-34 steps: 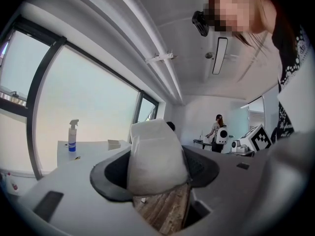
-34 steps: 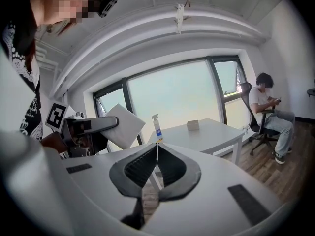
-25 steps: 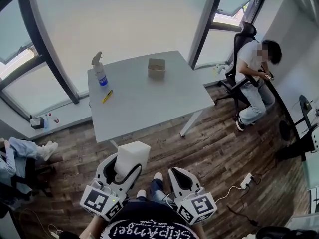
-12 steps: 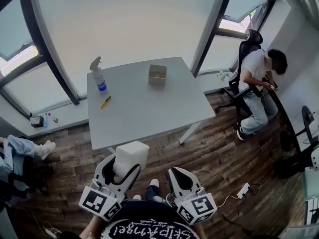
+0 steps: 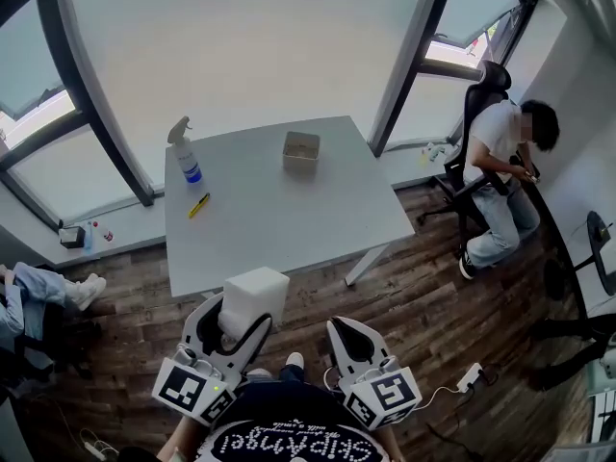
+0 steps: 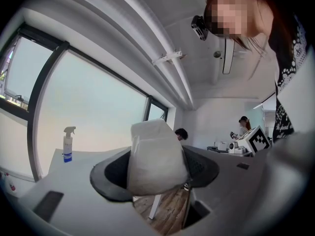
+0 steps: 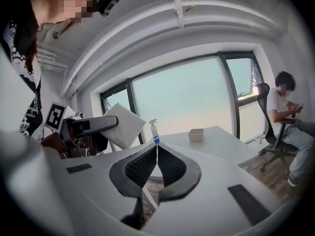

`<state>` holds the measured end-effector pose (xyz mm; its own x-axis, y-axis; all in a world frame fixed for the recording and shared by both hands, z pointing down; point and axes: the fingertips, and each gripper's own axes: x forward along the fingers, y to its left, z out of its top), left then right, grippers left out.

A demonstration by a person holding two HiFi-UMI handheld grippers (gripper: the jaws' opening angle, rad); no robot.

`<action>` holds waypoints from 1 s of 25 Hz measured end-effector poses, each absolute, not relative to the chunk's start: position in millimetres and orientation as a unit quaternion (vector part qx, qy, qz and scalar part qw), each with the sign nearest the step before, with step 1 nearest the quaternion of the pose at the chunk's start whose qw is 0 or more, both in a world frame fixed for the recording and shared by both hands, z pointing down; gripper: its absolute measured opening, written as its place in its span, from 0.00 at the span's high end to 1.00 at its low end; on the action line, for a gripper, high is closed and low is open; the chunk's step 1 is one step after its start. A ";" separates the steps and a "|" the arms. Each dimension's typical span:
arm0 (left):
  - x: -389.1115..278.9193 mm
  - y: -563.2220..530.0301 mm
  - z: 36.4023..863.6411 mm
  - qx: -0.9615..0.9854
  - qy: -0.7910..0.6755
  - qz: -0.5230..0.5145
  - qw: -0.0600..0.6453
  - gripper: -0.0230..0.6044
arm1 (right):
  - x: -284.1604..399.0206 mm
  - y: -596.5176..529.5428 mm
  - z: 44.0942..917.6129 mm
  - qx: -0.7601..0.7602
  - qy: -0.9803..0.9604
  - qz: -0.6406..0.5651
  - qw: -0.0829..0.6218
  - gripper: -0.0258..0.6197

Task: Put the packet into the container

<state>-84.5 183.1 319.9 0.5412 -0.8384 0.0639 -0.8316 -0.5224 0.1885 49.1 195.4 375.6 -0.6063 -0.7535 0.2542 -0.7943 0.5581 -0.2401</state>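
Note:
A white packet [image 5: 253,299] [image 6: 156,157] is clamped between the jaws of my left gripper [image 5: 238,327] [image 6: 157,171], held over the wood floor short of the table's near edge. It also shows in the right gripper view as a white packet [image 7: 121,124] at the left. My right gripper [image 5: 348,340] [image 7: 157,151] is shut with nothing in it, beside the left one. The container [image 5: 300,149] [image 7: 196,134], a small open square box, stands far off on the grey table [image 5: 289,219], toward its back right.
A spray bottle [image 5: 187,152] [image 6: 67,143] and a yellow marker [image 5: 198,205] are at the table's back left. A seated person [image 5: 500,171] on an office chair is at the right by the window. A power strip [image 5: 470,376] with cable lies on the floor.
The view has shifted slightly toward the table; the table and container sit a little lower and nearer in the frame. Both grippers keep their hold and pose.

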 end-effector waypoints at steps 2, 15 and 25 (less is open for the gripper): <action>-81.7 180.2 321.3 0.871 -0.480 -0.019 0.100 0.52 | 53.9 191.8 375.7 0.443 -0.878 0.168 0.062 0.94; -79.2 163.3 326.5 0.874 -0.474 -0.021 0.104 0.52 | 53.5 175.7 385.3 0.443 -0.876 0.175 0.070 0.94; -93.3 107.7 315.6 0.887 -0.453 -0.024 0.089 0.52 | 38.6 127.4 379.2 0.458 -0.869 0.173 0.069 0.94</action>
<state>-93.3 107.7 315.6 0.5882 -0.8078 0.0373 -0.7992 -0.5737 0.1790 38.6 127.4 379.2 -0.5714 -0.7722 0.2778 -0.8198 0.5213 -0.2370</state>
